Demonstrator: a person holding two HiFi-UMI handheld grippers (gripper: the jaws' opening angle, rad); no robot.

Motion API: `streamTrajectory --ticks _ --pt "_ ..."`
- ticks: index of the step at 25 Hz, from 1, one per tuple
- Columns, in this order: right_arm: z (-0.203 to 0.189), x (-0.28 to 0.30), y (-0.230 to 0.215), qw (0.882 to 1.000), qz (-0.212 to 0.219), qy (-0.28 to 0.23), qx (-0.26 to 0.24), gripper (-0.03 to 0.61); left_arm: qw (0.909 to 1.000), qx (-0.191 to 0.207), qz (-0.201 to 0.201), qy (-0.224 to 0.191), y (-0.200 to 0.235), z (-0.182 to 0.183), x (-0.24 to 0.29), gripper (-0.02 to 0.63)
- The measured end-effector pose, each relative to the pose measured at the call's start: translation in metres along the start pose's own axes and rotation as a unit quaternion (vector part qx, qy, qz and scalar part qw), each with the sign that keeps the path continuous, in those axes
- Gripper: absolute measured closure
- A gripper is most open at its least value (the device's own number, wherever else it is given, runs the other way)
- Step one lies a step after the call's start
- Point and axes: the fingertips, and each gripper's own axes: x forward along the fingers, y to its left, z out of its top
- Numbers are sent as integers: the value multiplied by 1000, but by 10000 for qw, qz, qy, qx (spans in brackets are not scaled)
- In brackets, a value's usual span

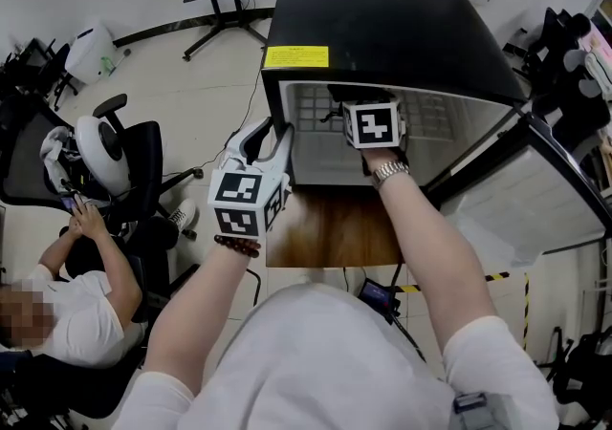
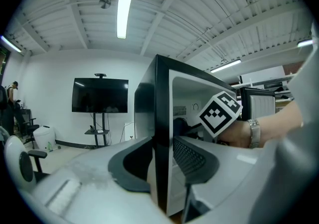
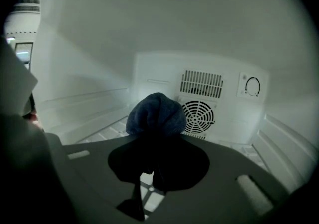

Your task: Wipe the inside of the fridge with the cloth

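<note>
Over at the left a person [image 1: 67,299] sits low beside a black office chair [image 1: 120,146], well clear of the work. The left gripper [image 1: 271,139] is held out almost level at the near left corner of the fridge [image 1: 382,27]. Its two jaws straddle the front edge of the left side wall [image 2: 160,133], one pad outside on the black skin and one inside on the white liner. From where the camera sits they look pressed onto that edge, though I can't be certain the outer pad is fully against it. A bead bracelet [image 1: 236,246] sits on that wrist. Behind it, across the room, a dark TV [image 2: 99,95] stands on its stand.

The fridge rests on a wooden table [image 1: 330,227], with a yellow label [image 1: 296,57] on its top front edge. The right gripper [image 1: 356,98] reaches inside the cavity, a wristwatch [image 1: 390,170] on the arm just outside the opening. Its jaws are drawn in tight on the cloth [image 3: 155,113], a dark blue bundle that bulges out past the tips. The cloth hangs within the fridge above the wire shelf [image 3: 145,194], in front of the round fan grille [image 3: 199,117] on the back panel. A dial [image 3: 252,86] sits to the grille's upper right. Farthest right, the fridge door [image 1: 535,199] stands swung open.
</note>
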Motion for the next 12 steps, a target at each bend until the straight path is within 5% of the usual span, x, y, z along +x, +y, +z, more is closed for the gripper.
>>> streamTrajectory --ticks 12 --pt "-15 -14 -46 9997 -223 93 82 508 9999 -90 109 -51 1 0 0 492"
